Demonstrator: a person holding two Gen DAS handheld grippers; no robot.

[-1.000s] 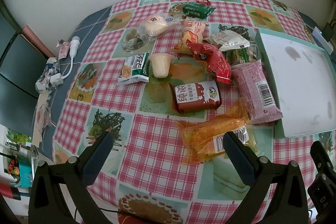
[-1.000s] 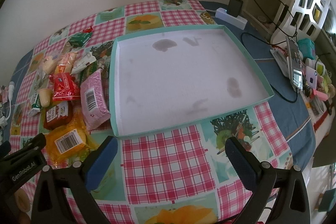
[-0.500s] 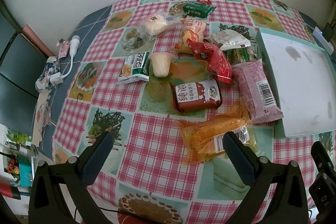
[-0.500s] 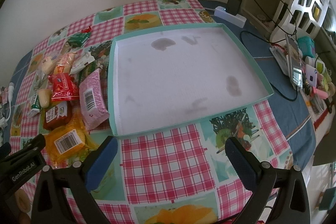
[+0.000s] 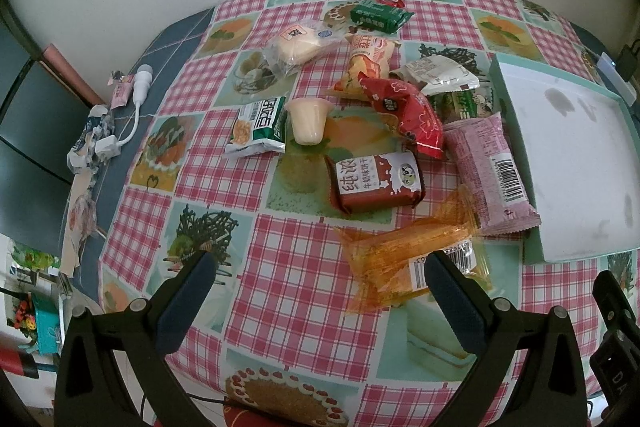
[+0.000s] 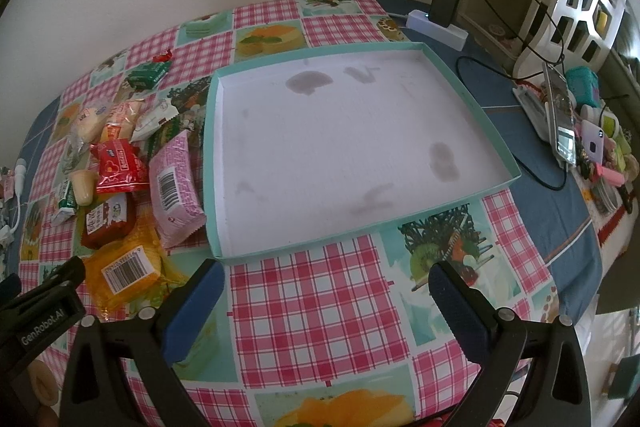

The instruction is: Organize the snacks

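Nothing looks sorted yet: the shallow green-edged tray (image 6: 496, 131) holds only stains, while every snack lies in a loose heap on the checked tablecloth (image 5: 288, 267) just to its left, among them the pink wafer pack (image 5: 486, 167) touching the tray's edge, the orange packet (image 5: 404, 259), the brown milk-biscuit pack (image 5: 376, 183), the red pouch (image 5: 404, 111), the jelly cup (image 5: 306, 121) and the green bar (image 5: 378, 15) farthest away. The left gripper (image 5: 320, 295) hovers over the cloth near the orange packet with its fingers spread wide and holding nothing, and the right gripper (image 6: 326, 301) hangs in front of the tray's near edge, likewise spread and empty. By my reading the whole job remains, most likely starting with the nearest packets.
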